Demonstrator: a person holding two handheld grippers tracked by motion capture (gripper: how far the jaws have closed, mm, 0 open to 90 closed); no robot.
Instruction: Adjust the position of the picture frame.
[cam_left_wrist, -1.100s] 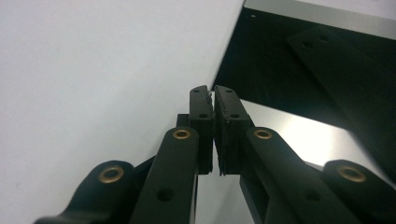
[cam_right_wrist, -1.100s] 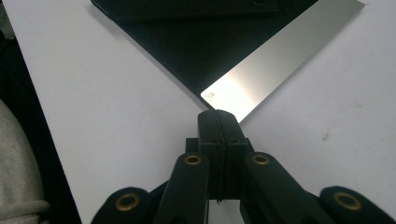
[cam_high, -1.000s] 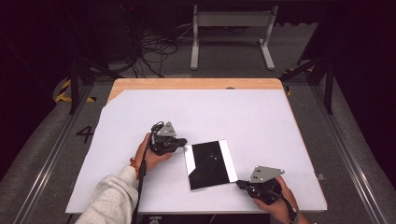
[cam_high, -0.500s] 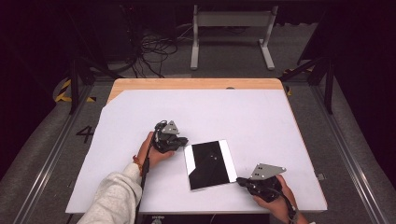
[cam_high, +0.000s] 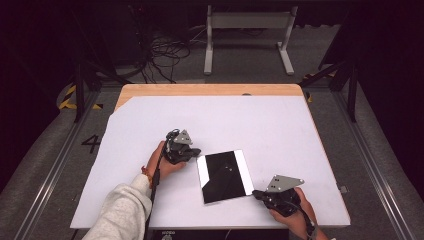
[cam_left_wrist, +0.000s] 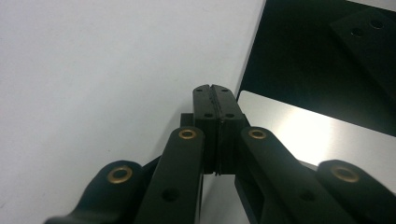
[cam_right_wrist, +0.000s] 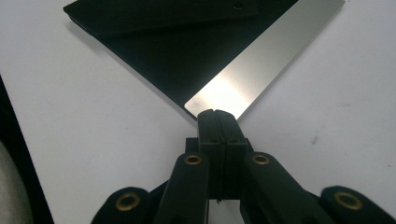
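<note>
On the white table, our closed left gripper has edged nearer the glossy black rectangular mirror-like panel; our right gripper, closed, touches its corner.

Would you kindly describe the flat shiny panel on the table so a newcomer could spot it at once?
Start from the white table; near its front edge, between the left gripper and right gripper, lies the panel. It is the one flat, glossy black rectangle there, with bright strips along two opposite edges.

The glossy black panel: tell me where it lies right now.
In the high view, the glossy black panel lies flat on the white table cover, near the front edge, between the left gripper and right gripper.
</note>
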